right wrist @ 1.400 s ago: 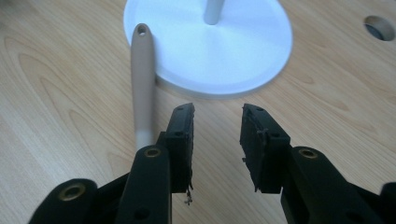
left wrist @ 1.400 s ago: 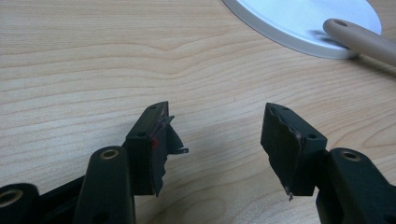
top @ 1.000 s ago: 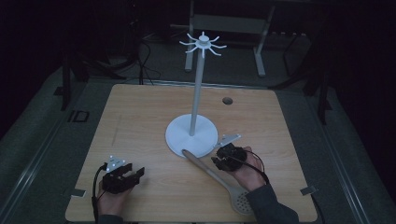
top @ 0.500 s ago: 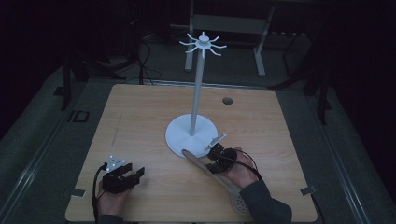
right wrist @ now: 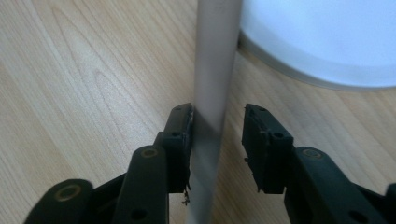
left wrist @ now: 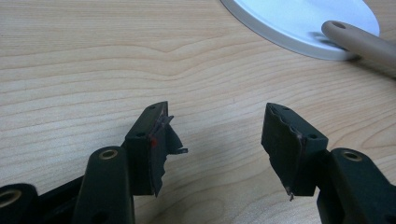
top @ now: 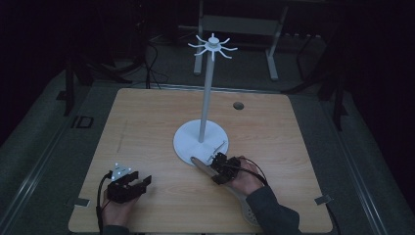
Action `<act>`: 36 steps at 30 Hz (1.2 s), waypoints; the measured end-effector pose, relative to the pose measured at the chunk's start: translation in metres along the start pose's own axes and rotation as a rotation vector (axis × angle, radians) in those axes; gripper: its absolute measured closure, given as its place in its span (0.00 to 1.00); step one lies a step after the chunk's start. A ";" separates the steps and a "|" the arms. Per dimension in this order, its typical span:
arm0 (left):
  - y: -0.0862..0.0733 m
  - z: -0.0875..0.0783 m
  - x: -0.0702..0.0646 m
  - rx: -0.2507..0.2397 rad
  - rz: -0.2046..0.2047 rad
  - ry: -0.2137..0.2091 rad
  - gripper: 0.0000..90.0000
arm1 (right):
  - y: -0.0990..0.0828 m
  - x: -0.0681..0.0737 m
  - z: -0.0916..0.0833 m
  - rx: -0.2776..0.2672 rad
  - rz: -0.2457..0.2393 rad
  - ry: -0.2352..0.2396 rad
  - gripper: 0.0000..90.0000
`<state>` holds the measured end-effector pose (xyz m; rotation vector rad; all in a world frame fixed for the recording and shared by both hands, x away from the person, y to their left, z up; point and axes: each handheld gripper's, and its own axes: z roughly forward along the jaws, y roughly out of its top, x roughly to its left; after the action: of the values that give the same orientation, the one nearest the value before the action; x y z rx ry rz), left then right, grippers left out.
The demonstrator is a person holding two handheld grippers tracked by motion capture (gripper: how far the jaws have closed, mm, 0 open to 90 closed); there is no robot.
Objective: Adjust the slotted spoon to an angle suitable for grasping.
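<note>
While the left gripper (top: 128, 187) is kept low at the near left of the wooden table (top: 147, 127), the right gripper (top: 222, 169) is held over a long tan spoon (top: 215, 174) near the middle of the near side. In the right gripper view, the handle of the spoon (right wrist: 212, 93) is seen between the two black jaws. The left jaw is touching the handle, but a gap is seen between the handle and the right jaw, so the spoon is not squeezed yet. These jaws have just been closing, and a narrow space is left between them. The tip of the handle is laid on the edge of the round white base (top: 200, 144) of a tall stand (top: 208, 93). A ring of little hooks (top: 213, 46) is seen at the top of the stand. The wide end of the spoon is found near the table's front edge, partly hidden by the person's right sleeve (top: 269, 213). In the left gripper view, the jaws of the left gripper (left wrist: 217, 140) are spread wide, and nothing is held between them. Bare wood is seen under them, and the white base (left wrist: 299, 23) and the spoon's tip (left wrist: 359, 42) are seen farther off.
</note>
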<state>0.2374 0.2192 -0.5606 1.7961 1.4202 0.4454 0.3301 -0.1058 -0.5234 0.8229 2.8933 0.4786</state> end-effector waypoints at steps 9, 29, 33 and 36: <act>0.000 0.000 0.000 0.002 0.001 0.000 0.47 | 0.006 0.001 0.008 0.045 -0.008 0.015 0.79; 0.000 0.001 -0.001 0.004 0.006 0.002 0.47 | 0.007 0.006 0.011 0.048 -0.026 -0.014 0.81; 0.000 0.001 -0.001 0.007 0.010 0.001 0.47 | 0.007 0.007 0.008 0.040 -0.022 -0.014 0.81; 0.000 0.001 -0.001 0.006 0.010 0.002 0.47 | 0.004 0.006 0.004 0.015 -0.017 -0.012 0.81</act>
<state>0.2381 0.2176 -0.5608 1.8083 1.4158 0.4490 0.3279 -0.0981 -0.5255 0.7995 2.8940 0.4491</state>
